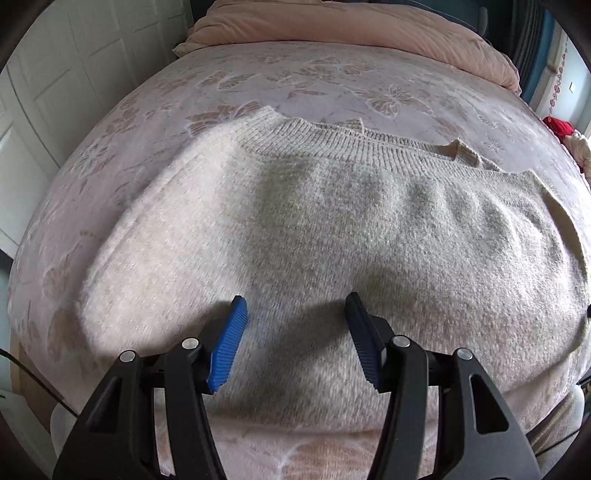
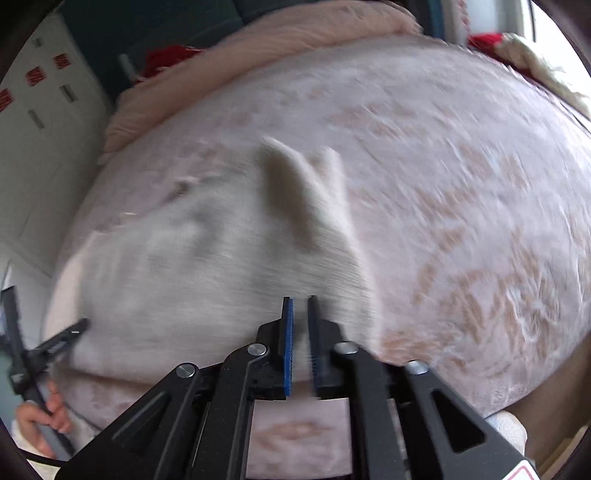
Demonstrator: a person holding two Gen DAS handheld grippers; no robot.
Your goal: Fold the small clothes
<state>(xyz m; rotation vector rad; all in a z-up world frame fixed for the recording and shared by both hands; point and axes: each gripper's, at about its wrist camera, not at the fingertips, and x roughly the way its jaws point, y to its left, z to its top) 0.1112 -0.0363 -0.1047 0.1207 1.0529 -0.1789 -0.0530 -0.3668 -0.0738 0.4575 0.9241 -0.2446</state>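
A fuzzy cream knit sweater (image 1: 314, 236) lies spread on the bed, its ribbed edge (image 1: 351, 144) on the far side. My left gripper (image 1: 295, 306) hovers low over the sweater's near part, jaws open, with nothing between the blue pads (image 1: 231, 343). The right wrist view is blurred. There the sweater (image 2: 207, 266) fills the left and middle, with a raised fold (image 2: 295, 192) standing up from it. My right gripper (image 2: 300, 299) sits over the sweater's right part with its pads a narrow gap apart, pressing on nothing that I can make out.
The bed cover (image 1: 332, 81) is pale pink with butterfly patterns. A peach duvet (image 1: 351, 29) is bunched at the head. White cabinet doors (image 1: 55, 92) stand to the left. Red cloth (image 1: 559, 127) lies at the bed's right edge. A hand (image 2: 40, 417) holds the left gripper's handle.
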